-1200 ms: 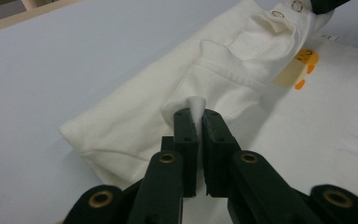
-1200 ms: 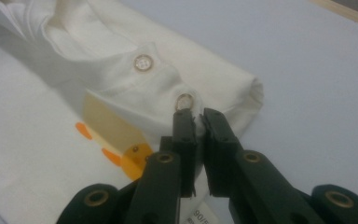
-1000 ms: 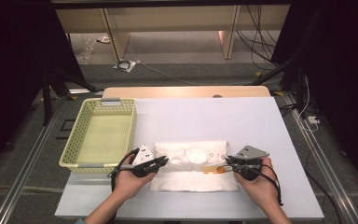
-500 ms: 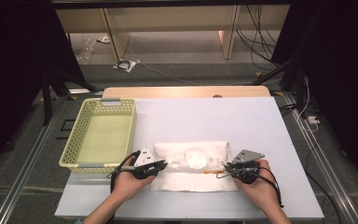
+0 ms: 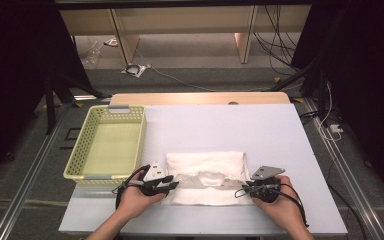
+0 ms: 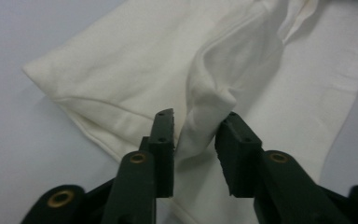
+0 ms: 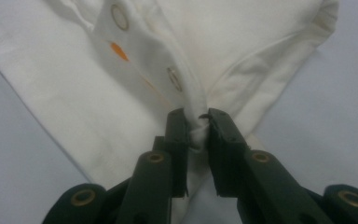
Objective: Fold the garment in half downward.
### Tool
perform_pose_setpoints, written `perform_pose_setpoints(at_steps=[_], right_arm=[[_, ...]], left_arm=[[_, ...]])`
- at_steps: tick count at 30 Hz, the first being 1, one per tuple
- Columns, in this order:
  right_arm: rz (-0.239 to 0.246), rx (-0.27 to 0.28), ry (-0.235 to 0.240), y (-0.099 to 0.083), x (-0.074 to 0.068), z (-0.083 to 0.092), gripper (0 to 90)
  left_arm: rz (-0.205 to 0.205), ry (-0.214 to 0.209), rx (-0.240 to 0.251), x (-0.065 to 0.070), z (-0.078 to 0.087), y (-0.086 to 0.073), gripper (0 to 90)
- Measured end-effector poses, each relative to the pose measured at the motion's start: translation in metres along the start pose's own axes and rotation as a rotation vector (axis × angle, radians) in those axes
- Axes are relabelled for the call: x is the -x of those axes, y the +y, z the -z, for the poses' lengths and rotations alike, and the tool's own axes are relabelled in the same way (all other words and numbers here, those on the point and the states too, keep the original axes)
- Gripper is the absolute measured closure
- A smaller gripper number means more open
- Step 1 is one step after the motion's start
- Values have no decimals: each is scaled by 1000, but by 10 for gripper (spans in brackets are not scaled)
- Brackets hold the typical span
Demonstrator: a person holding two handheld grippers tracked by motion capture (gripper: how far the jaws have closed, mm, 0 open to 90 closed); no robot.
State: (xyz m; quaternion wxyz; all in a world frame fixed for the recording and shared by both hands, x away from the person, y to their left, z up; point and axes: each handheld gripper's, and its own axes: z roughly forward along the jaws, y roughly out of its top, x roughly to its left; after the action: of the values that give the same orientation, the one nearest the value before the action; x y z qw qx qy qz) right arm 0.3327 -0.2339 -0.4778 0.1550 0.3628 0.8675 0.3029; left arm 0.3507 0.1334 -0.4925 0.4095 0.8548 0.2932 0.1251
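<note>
From the high view, a folded white garment (image 5: 206, 176) lies on the white table (image 5: 260, 130), just right of the yellow basket (image 5: 107, 145); the left gripper (image 5: 172, 184) meets the garment's left edge, the right gripper (image 5: 240, 189) its right edge. In the left gripper view, the jaws have just been opening: a raised fold of the garment (image 6: 205, 121) stands between them, the pads slack. In the right gripper view, the jaws, also just easing apart, pinch a snap-studded edge of the garment (image 7: 193, 105).
</note>
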Motion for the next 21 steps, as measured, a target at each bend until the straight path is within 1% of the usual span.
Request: perform_pose_setpoints(at_steps=[2,4,6,8,9,10,12,14,15,16,18,19,21], right_arm=[[-4,-2,7,-1,0,1,770],[-9,-5,14,-2,0,3,746],[-12,-9,24,-3,1,7,728],[-20,-12,39,-4,3,11,700],[-31,-16,49,-5,5,13,688],[-31,-23,52,-5,6,15,681],[-39,-15,49,-4,10,20,678],[-45,-8,38,-4,12,24,682],[-60,8,23,-3,14,26,687],[-69,17,18,-3,15,27,689],[-70,18,13,-1,16,31,689],[-80,32,11,-1,16,32,690],[-97,36,10,0,16,31,693]], left_arm=[[20,-5,-8,1,4,2,572],[24,-9,-20,0,9,4,514],[33,-5,-12,0,16,6,487],[33,-12,-8,1,22,8,468],[44,-18,-2,1,24,9,465],[53,-21,2,1,26,10,459],[66,-21,9,0,27,12,454],[88,-9,13,-2,27,13,454],[108,-9,12,-3,26,13,457],[123,-11,7,-4,25,13,465],[135,-12,0,-5,24,13,494],[137,-13,-2,-5,23,13,510],[146,-21,-15,-2,19,14,529]])
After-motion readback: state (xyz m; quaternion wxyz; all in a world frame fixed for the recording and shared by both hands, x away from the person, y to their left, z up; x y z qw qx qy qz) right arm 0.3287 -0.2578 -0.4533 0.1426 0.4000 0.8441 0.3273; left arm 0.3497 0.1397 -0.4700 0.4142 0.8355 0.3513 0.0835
